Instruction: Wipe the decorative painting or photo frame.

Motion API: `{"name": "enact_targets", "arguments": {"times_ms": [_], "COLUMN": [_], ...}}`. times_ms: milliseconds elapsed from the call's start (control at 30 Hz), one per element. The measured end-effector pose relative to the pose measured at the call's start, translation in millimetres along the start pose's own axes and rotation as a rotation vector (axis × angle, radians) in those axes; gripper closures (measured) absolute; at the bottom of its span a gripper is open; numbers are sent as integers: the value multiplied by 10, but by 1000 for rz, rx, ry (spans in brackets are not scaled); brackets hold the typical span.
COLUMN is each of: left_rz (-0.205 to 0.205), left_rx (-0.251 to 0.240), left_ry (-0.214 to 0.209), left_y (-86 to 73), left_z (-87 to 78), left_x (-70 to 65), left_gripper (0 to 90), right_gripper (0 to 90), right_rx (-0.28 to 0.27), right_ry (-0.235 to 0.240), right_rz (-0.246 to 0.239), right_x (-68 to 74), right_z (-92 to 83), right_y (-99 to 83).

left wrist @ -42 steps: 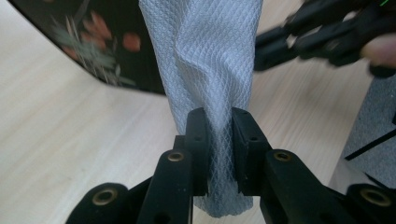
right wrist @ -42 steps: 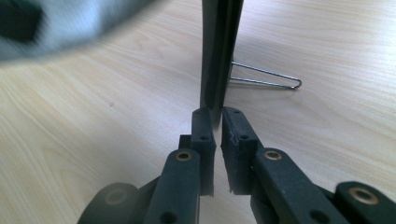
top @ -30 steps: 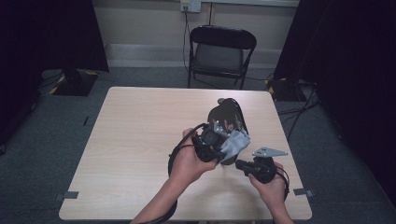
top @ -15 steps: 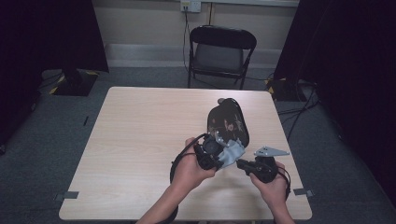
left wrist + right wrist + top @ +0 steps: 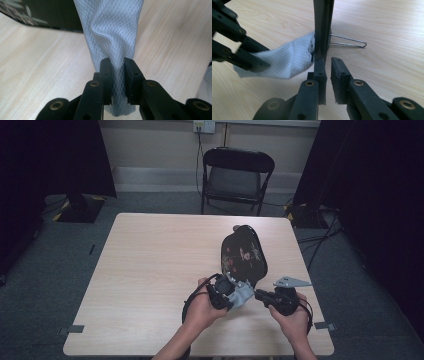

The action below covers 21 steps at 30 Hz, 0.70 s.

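- Gripping a pale grey cloth [image 5: 112, 37], the left gripper [image 5: 117, 75] has its jaws clamped on a fold of it, near the table's [image 5: 150, 265] front edge.
- The cloth lies against the near end of a black decorated tray [image 5: 243, 255] propped on a wire stand [image 5: 348, 42].
- The right gripper [image 5: 327, 75] sits at the tray's edge; its jaws have just been opening, a narrow gap between them, holding nothing.

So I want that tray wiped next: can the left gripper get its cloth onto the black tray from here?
Probably yes. The left gripper is shut on the white cloth, which hangs right beside the black tray's near edge, with nothing between them.
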<state>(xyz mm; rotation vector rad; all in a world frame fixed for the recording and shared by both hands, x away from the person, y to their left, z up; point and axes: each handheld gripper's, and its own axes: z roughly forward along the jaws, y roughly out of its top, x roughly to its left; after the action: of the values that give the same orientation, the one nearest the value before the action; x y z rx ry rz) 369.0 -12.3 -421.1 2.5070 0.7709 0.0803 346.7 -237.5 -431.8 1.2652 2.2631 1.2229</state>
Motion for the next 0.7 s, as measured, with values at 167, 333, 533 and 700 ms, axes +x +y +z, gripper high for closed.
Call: {"name": "enact_targets", "arguments": {"times_ms": [167, 333, 533, 700], "left_rz": [-24, -48, -62, -70], "left_rx": [17, 31, 50, 54], "left_ry": [2, 2, -1, -3], "left_y": [-53, -106, -180, -235], "left_z": [106, 161, 205, 200], "left_x": [49, 102, 140, 139], "left_gripper": [785, 785, 785, 785], "right_gripper": [829, 826, 823, 815], "right_rx": [-5, -5, -4, -2], "right_ry": [-5, -8, -11, -12], "right_rz": [4, 3, 1, 0], "right_x": [-14, -24, -28, -29], "right_z": [-16, -18, -19, -11], "right_y": [1, -3, -3, -5]}}
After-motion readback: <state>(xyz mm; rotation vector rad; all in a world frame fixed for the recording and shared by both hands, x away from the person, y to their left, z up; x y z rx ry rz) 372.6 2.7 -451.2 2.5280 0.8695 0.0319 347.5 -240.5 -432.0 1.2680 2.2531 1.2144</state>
